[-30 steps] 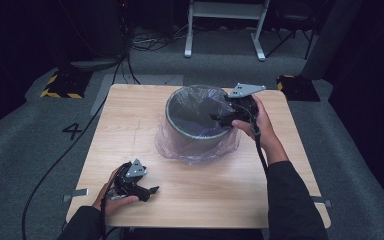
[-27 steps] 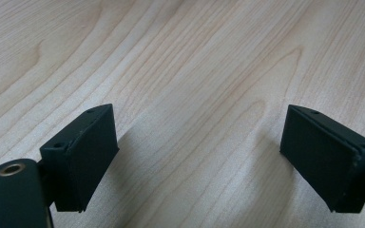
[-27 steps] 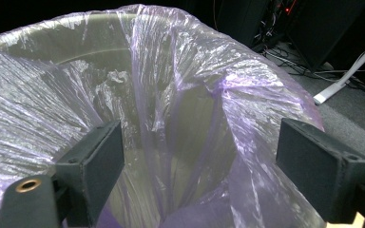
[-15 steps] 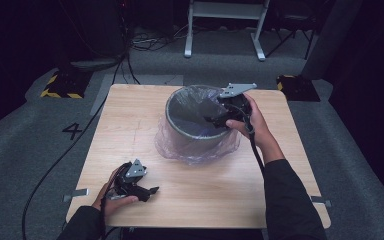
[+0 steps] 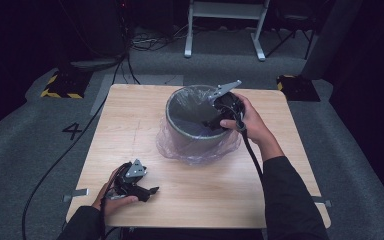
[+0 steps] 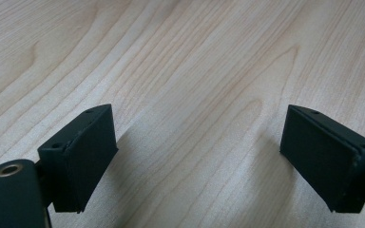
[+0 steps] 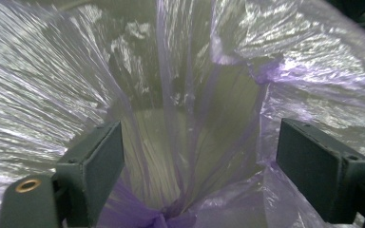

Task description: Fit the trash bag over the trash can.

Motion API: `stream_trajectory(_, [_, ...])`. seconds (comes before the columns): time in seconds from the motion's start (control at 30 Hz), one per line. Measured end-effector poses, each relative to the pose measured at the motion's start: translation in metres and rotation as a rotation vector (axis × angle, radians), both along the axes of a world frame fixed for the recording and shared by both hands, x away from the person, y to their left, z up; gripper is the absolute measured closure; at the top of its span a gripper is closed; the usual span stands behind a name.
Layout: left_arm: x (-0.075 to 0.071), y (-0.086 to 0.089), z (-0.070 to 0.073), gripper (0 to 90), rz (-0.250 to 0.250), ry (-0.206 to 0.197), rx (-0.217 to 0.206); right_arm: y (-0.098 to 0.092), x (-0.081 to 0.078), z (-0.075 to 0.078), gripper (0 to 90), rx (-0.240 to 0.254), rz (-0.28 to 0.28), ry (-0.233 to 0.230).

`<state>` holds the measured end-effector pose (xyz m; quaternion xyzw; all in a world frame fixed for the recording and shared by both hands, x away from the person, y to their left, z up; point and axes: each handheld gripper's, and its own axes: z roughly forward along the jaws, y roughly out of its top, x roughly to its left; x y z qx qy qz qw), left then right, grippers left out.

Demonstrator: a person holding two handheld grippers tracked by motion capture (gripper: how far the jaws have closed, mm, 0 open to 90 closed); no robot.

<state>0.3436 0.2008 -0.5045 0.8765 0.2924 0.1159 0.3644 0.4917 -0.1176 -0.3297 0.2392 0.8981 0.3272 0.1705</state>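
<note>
STEP: lining bin (image 5: 192, 125) with purple bag (image 7: 185, 95) | RIGHT: right gripper (image 5: 215, 121) inside rim, fingers apart around film | LEFT: left gripper (image 5: 147, 191) idle on bench (image 5: 130, 120), near-left, fingers apart | NEXT: close on fold, seat liner.

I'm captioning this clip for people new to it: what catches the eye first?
The grey bin at the middle of the wooden table, lined with a pale purple bag that spills around its base. The right gripper reaches into it, jaws open around the film. The left gripper rests open near the table's front left.
</note>
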Motion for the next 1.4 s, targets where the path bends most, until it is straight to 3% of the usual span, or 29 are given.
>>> stream_trajectory(0.57, [0.0,0.0,0.0,11.4,0.0,0.0,0.0,0.011,0.001,-0.003,19.4,-0.141,-0.003,0.0])
stream_trajectory(0.73, [0.0,0.0,0.0,11.4,0.0,0.0,0.0,0.014,-0.001,-0.003,18.4,-0.149,-0.012,-0.006])
stream_trajectory(0.87, [0.0,0.0,0.0,11.4,-0.001,0.0,0.0,0.013,-0.003,-0.002,18.4,-0.122,-0.023,-0.019])
stream_trajectory(1.17, [0.0,0.0,0.0,11.4,0.0,0.0,0.0,0.001,-0.01,0.004,19.2,-0.009,-0.043,-0.049])
stream_trajectory(1.33, [0.0,0.0,0.0,11.4,-0.001,0.001,-0.001,-0.006,-0.018,0.011,18.5,0.051,-0.02,-0.066])
stream_trajectory(1.4, [0.0,0.0,0.0,11.4,0.0,0.0,0.0,-0.009,-0.023,0.014,18.2,0.1,-0.006,-0.075])
